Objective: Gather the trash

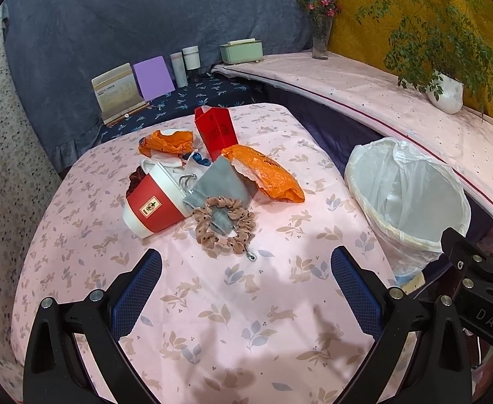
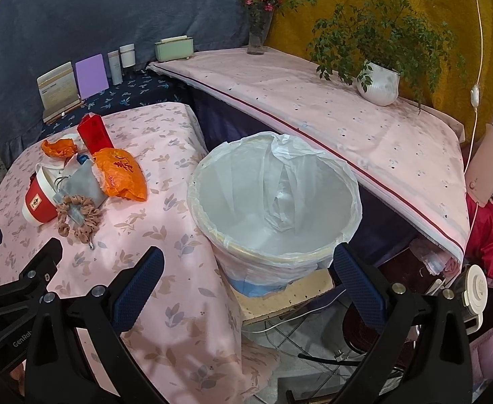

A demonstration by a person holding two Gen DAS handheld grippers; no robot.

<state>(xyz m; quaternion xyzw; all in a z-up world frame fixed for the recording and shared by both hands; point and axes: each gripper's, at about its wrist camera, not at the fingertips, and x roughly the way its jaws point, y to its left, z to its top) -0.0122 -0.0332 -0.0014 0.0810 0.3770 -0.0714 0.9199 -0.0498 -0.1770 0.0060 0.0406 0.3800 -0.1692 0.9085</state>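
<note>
Left wrist view: the left tongs [image 1: 246,289] are held wide apart and empty above the near part of the bench [image 1: 212,320], which is covered with a pink rabbit-print cloth. Farther in, a heap of trash is seen. At its left a red-and-white paper cup [image 1: 155,202] lies tipped on its side, with a crumpled orange wrapper [image 1: 165,143] beyond it. A dotted beige scrunchie [image 1: 224,224] is laid on a grey pouch [image 1: 219,181] just right of the cup. A red carton [image 1: 216,131] stands upright behind the heap, and a larger orange bag [image 1: 266,175] is spread at the right of the heap, touching the pouch. A bin [image 1: 408,202] lined with a white bag is placed just beside the bench's right edge.

In the right wrist view, the right tongs [image 2: 246,286] are likewise spread wide with nothing between them, held near the bin's [image 2: 273,202] front rim. The heap is seen at the far left, well apart from these tongs. A potted plant [image 2: 379,86] is set on the far shelf at right.
</note>
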